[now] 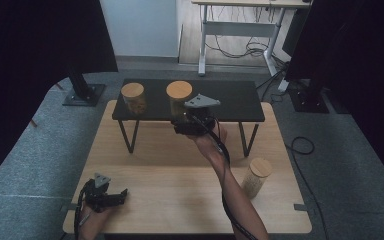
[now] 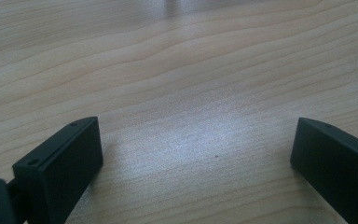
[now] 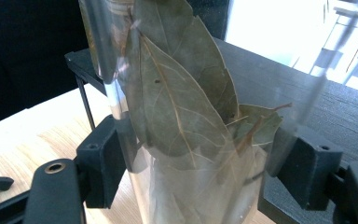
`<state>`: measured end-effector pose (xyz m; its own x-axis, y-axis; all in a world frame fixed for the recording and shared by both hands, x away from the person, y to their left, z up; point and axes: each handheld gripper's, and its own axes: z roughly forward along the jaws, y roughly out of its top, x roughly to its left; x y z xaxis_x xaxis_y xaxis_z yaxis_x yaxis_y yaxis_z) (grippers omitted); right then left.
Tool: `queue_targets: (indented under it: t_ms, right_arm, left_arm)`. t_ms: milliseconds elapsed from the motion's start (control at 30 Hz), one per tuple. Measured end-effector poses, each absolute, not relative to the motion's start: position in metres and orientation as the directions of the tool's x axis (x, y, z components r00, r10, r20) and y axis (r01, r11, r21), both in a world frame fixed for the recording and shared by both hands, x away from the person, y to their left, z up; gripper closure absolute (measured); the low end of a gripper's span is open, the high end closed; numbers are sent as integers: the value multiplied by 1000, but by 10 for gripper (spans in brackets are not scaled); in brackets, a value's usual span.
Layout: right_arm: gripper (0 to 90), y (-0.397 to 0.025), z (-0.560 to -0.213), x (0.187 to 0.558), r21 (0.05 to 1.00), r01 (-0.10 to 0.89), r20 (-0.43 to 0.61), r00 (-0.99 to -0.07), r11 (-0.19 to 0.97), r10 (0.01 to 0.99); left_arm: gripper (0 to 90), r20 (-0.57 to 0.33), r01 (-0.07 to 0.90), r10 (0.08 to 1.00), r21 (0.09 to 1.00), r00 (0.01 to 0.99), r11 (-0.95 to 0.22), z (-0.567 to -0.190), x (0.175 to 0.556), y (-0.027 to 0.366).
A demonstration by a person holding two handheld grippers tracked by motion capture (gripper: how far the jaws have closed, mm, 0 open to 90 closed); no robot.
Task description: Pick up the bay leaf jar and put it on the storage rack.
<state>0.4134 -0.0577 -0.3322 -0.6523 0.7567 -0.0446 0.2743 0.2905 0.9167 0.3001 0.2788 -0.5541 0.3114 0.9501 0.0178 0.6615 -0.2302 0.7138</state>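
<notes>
No readable writing or labels anywhere. Clear glass jar (image 3: 186, 121) with round wooden lid (image 1: 179, 91), packed with dried bay leaves, upright at front edge of black shelf (image 1: 230, 97). Right tongs (image 1: 186, 121) clamped on jar's sides. Second wooden-lidded jar (image 1: 133, 97) further left on shelf; third jar (image 1: 256, 176) down on counter (image 1: 170, 170), near the forearm. Left tongs (image 2: 196, 154) spread wide, empty, low over counter's near left corner
</notes>
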Motion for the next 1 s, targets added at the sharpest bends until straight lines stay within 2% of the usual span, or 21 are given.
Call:
queue_targets:
  t_ms: [1000]
  right_arm:
    - [253, -63, -326, 433, 929, 279, -27, -607, 244, 795]
  left_arm:
    - [18, 21, 662, 949, 711, 314, -235, -554, 300, 279]
